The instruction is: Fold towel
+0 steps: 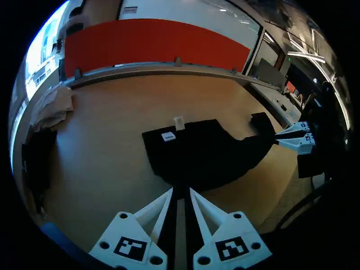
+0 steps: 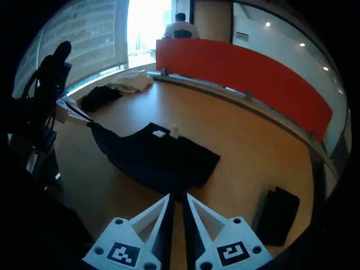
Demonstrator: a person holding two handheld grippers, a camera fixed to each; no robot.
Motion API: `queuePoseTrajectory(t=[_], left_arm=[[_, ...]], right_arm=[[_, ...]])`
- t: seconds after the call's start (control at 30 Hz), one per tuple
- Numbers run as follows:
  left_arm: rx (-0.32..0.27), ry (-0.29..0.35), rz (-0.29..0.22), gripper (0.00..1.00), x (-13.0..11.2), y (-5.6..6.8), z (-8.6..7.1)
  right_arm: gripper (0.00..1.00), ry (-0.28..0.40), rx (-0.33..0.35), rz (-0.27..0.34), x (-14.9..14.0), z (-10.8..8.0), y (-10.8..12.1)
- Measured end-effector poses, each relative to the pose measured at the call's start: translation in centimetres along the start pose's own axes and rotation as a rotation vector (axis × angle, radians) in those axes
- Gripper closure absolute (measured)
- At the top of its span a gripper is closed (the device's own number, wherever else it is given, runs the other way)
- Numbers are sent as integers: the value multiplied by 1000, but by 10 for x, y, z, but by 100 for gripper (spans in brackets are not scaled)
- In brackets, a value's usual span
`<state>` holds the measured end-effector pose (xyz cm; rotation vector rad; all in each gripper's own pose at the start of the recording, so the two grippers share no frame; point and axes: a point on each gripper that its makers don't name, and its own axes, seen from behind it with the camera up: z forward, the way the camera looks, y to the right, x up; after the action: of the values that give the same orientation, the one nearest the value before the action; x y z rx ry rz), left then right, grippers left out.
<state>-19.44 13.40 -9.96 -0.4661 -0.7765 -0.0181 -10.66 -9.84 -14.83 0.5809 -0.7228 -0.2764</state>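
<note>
Left gripper [image 1: 182, 188] fingers are showing at the bottom of the left gripper view, drawn almost together and pinching the near edge of a black towel [image 1: 198, 148]. It is lying mostly flat on a wooden table [image 1: 112, 135] just ahead of the jaws. Its long axis is running from an end with a white label [image 1: 168, 136], far and left of the jaws, to a corner stretching out to their right.

Right gripper [image 2: 177, 194] fingers are likewise nearly closed, pinching the towel's near edge, with the cloth tapering away to their left.

Black cloth against black pads is making each exact grip hard to see. A small white object [image 1: 179, 122] at the towel's far edge is too small to identify.
</note>
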Motion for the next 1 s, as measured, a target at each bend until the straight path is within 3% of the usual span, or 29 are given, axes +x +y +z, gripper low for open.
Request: queuePoseTrajectory(t=[0.57,1.0], left_arm=[[-13,4,-27,90,0,5,-8],[12,23,-46,89,16,-8,15]], right_arm=[[88,-8,2,-5,2,-5,0],[88,-24,-16,-4,4,20,16]])
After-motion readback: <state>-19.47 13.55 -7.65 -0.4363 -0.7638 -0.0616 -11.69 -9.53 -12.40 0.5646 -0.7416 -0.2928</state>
